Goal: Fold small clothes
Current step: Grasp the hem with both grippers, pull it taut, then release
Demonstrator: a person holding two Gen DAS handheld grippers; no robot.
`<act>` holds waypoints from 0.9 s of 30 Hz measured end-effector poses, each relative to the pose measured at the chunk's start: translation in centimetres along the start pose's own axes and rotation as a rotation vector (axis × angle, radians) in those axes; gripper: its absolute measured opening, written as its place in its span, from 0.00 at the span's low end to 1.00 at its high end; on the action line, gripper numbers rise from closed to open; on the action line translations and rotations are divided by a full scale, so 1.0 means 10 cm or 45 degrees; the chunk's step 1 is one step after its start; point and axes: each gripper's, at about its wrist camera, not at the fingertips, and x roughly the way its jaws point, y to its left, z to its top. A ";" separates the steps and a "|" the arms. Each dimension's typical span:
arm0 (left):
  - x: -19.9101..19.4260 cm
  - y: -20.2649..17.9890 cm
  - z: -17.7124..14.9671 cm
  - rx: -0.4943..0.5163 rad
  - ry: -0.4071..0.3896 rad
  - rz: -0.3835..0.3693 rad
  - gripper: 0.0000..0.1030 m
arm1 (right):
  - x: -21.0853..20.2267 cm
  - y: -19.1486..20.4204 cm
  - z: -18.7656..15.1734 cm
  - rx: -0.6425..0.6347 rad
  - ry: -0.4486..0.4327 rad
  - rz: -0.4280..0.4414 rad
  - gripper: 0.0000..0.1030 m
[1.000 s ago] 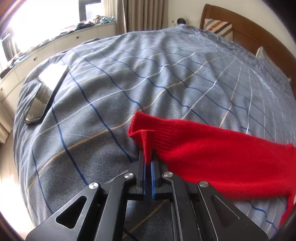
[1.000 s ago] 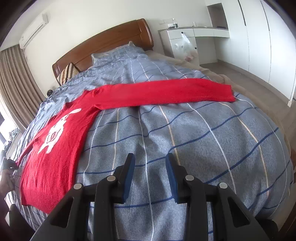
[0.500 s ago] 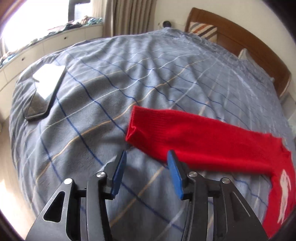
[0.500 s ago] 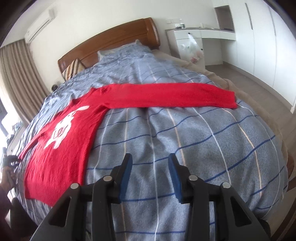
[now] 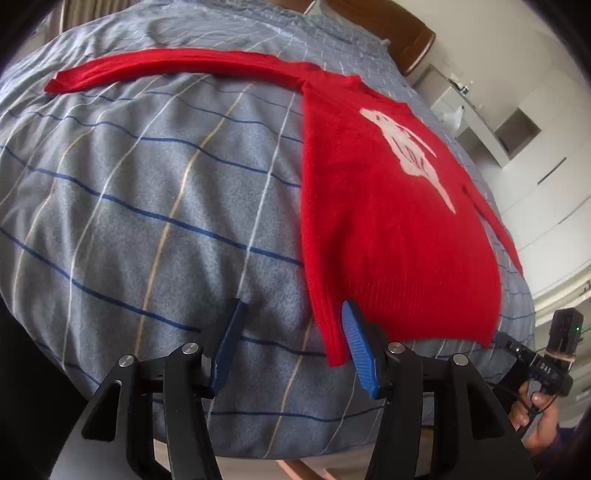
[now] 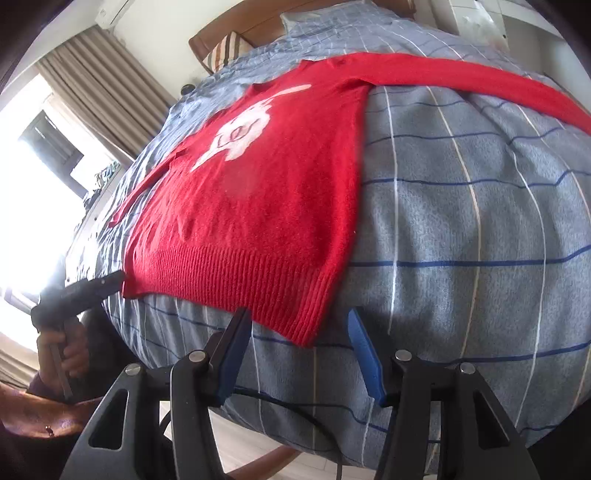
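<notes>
Red knit sweater (image 5: 388,221) spread flat, front up, on a grey-blue checked duvet (image 5: 147,206) covering a bed; white rabbit motif (image 5: 406,147) on the chest. Both sleeves stretched straight out from the shoulders: one sleeve (image 5: 177,64) running to the far left of the body in the left wrist view, the other sleeve (image 6: 480,79) running to the right of the body in the right wrist view. Ribbed hem (image 6: 236,280) lying nearest the foot edge of the bed, just in front of both tools. Wooden headboard (image 6: 236,27) beyond the sweater's collar, with a striped pillow (image 6: 221,51) against it. Curtains (image 6: 99,85) and a bright window off to the left of the sweater in the right wrist view; white cabinets (image 5: 517,147) off to its right in the left wrist view.

Left gripper (image 5: 291,347) poised at one hem corner, jaws spread and just opened wider, blue pads (image 5: 356,354) clear of the cloth; right-hand pad just beside the corner's edge, nothing pinched. Right gripper (image 6: 299,354) poised at the opposite hem corner, jaws likewise spread and just opened wider; corner of the hem showing in the gap, no pad pressing on it. Each tool visible from the other's camera, held by a hand (image 6: 68,350) below the bed's edge.
</notes>
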 end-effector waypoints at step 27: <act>0.24 -0.10 -0.20 0.154 0.073 0.186 0.01 | 0.10 -0.07 -0.03 -0.012 0.063 -0.168 0.03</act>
